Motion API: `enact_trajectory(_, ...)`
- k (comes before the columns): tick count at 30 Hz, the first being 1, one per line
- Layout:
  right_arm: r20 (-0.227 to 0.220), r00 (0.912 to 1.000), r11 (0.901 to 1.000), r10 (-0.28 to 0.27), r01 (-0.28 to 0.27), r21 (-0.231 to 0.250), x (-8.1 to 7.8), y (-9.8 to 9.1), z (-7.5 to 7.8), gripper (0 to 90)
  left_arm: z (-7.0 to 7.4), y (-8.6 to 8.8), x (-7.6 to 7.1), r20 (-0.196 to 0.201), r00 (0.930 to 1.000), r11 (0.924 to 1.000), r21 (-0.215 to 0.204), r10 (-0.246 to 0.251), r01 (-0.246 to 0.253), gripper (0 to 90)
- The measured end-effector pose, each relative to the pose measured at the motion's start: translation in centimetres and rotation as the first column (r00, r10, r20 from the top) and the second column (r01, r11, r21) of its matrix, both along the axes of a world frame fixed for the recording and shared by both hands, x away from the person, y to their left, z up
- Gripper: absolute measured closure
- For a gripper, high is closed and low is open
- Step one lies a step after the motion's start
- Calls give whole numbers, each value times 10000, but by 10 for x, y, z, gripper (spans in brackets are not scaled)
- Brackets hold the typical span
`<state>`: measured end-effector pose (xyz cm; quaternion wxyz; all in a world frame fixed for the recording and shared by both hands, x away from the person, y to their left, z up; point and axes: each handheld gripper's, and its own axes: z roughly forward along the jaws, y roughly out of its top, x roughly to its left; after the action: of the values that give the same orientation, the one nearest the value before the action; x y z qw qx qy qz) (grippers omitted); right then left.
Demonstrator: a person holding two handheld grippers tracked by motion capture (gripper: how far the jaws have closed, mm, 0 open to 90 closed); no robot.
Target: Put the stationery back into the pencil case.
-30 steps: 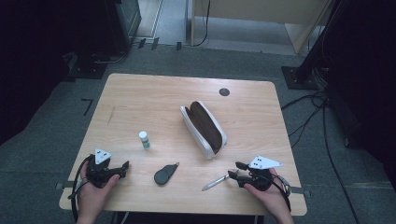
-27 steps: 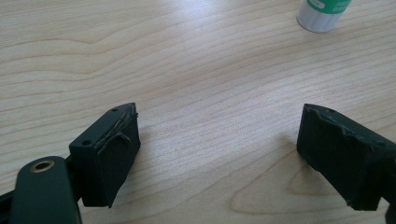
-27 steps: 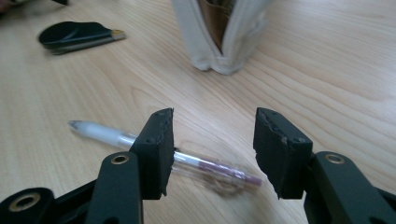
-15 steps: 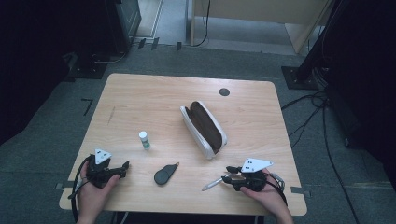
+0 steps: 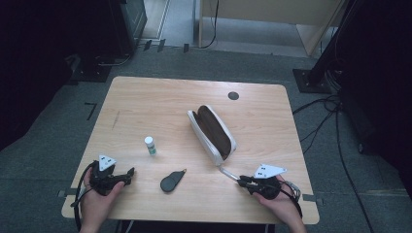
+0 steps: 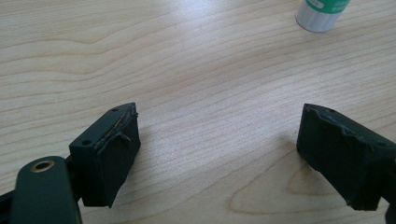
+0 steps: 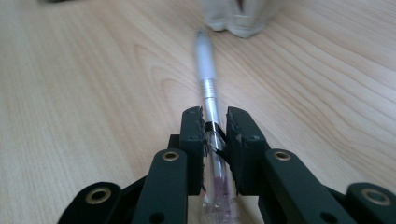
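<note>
- The right gripper (image 5: 241, 182) has just been closing and now pinches the clear-barrelled pen with a silver-grey front section (image 7: 208, 100); the right gripper view shows both black pads pressed on the barrel at its rear part.
- The pen lies just off the near end of the white zip pencil case with a dark brown lining (image 5: 212, 132), its tip pointing towards that case and close to it. The case lies unzipped and gaping upward.
- I judge the step in hand to be picking the pen up, probably to put it in the case. The grip sits far back, so the long front may droop; lift slowly and keep the barrel level.
- Clear the case's near rim before swinging over the opening, then lay the pen lengthways along the lining.
- The left gripper (image 5: 127, 174), well to the left of the case, rests with its jaws wide apart and nothing between them; it could steady the case.
</note>
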<state>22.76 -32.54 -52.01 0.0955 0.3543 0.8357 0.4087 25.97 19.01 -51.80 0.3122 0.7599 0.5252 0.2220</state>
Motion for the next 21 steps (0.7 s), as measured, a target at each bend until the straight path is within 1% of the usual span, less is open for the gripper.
enact_trajectory(3, -108, 9994, 9995, -315, 315, 30, 0, -4, 1, 785, 0, 0, 0, 0, 10000, 10000, 0, -2, 2, 133)
enact_trajectory(5, -95, 9988, 9988, -490, 491, 47, 0, -6, 0, 786, 0, 0, 0, -1, 10000, 10000, 0, 0, 0, 133)
enact_trajectory(8, -17, 9983, 9983, -590, 590, 24, -1, -9, 1, 787, 0, 0, 0, -1, 10000, 10000, -1, -1, 1, 133)
enact_trajectory(12, -58, 9966, 9966, -822, 822, 68, -1, -14, 1, 788, 0, 0, 0, 2, 10000, 10000, 8, -16, 16, 133)
enact_trajectory(14, 19, 9941, 9941, -1083, 1083, 62, -1, -19, 1, 790, 0, 0, 0, 1, 10000, 10000, 7, -21, 21, 133)
enact_trajectory(16, -112, 9874, 9871, -1578, 1581, 261, 0, -24, 1, 792, 0, 0, 0, 0, 10000, 10000, 11, -27, 27, 133)
enact_trajectory(17, -193, 9826, 9822, -1846, 1852, 324, 0, -25, 0, 792, 0, 0, 0, -2, 10000, 10000, 13, -31, 31, 133)
enact_trajectory(19, -154, 9722, 9717, -2338, 2342, 306, 1, -27, 0, 793, 0, 0, 0, 0, 10000, 10000, 16, -41, 41, 133)
enact_trajectory(21, -104, 9532, 9528, -3022, 3024, 262, 1, -30, -1, 793, 0, 0, 0, -3, 10000, 10000, 22, -45, 45, 133)
